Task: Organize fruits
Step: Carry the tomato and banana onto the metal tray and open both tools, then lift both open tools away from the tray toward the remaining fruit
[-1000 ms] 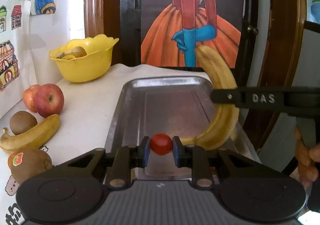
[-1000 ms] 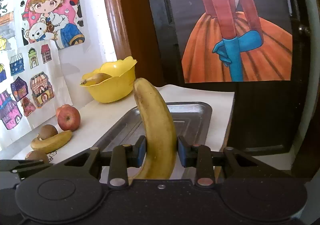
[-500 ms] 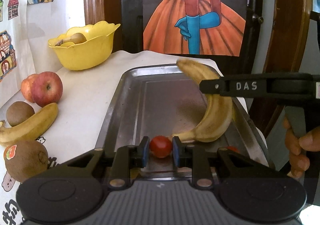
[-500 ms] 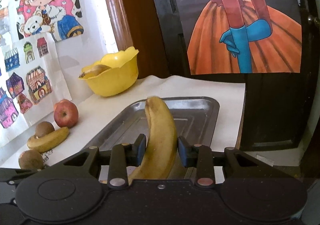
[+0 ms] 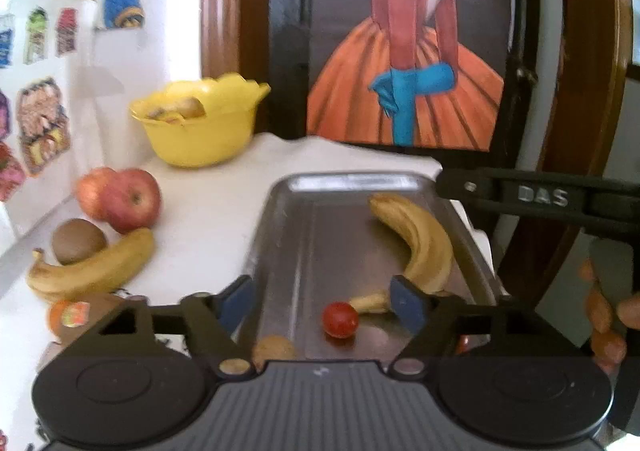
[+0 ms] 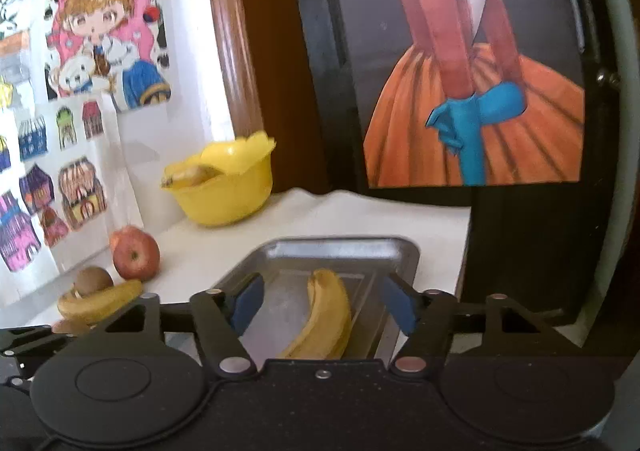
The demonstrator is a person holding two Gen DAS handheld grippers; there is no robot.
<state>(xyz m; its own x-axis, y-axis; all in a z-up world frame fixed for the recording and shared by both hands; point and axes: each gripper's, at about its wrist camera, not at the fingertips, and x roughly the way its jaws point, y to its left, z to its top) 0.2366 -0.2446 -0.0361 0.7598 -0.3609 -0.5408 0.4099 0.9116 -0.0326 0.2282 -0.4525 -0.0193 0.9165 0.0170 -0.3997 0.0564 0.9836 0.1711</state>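
A metal tray lies on the white table; it also shows in the right wrist view. In it lie a small red tomato and a yellow banana, which also shows in the right wrist view. My left gripper is open above the tray's near end, with the tomato free between its fingers. My right gripper is open just above the banana. Its body shows at the right of the left wrist view.
On the table left of the tray lie two red apples, a kiwi, a second banana and a stickered fruit. A yellow bowl holding fruit stands at the back. A small brown fruit lies at the tray's near edge.
Both grippers have opened. The left let go of the tomato, which now rests in the tray. The right let go of the banana, which now lies flat in the tray.
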